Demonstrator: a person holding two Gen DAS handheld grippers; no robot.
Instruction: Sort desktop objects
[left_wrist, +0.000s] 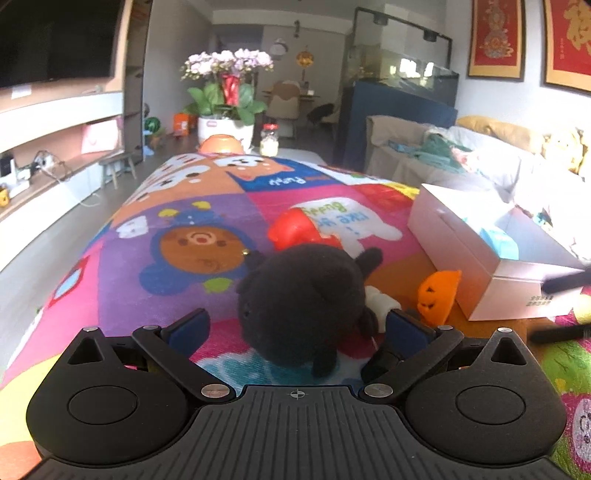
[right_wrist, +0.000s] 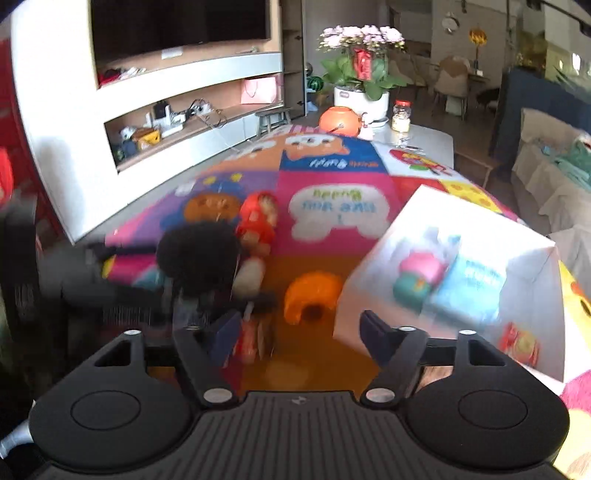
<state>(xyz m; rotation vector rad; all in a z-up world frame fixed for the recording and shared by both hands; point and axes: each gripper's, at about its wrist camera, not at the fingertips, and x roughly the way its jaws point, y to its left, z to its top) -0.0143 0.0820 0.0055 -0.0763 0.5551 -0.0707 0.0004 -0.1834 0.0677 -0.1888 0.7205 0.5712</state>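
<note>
Left gripper (left_wrist: 295, 328): wide open, straddling the black plush toy (left_wrist: 306, 306), not yet pressing on it. Lying low on the cartoon cloth (left_wrist: 177, 221) of the counter, near its front edge, with a red toy (left_wrist: 299, 230) touching or just behind it and an orange pumpkin figure (left_wrist: 437, 295) just beside, to the right.

Probably the moment to take hold. Centre first on the round body, not on the white limb by the right-hand finger. Keep low, close to the cloth, then close slowly until the fur gives and the filling resists. Expect soft, springy stuff, so squeeze deep, or risk a slip on lifting. Watch for loose threads and for cloth pinched along with the toy.

Lift straight up, clear of the red toy and the pumpkin, then carry across to the white box (left_wrist: 498, 258) on the right, already holding a pink and green toy (right_wrist: 417, 273) and a blue pack (right_wrist: 469, 280).

Right gripper (right_wrist: 301, 332): also wide, nothing between its fingers, view blurred, near the box front. Keep it out of the carrying path, or use it to steady the box
</note>
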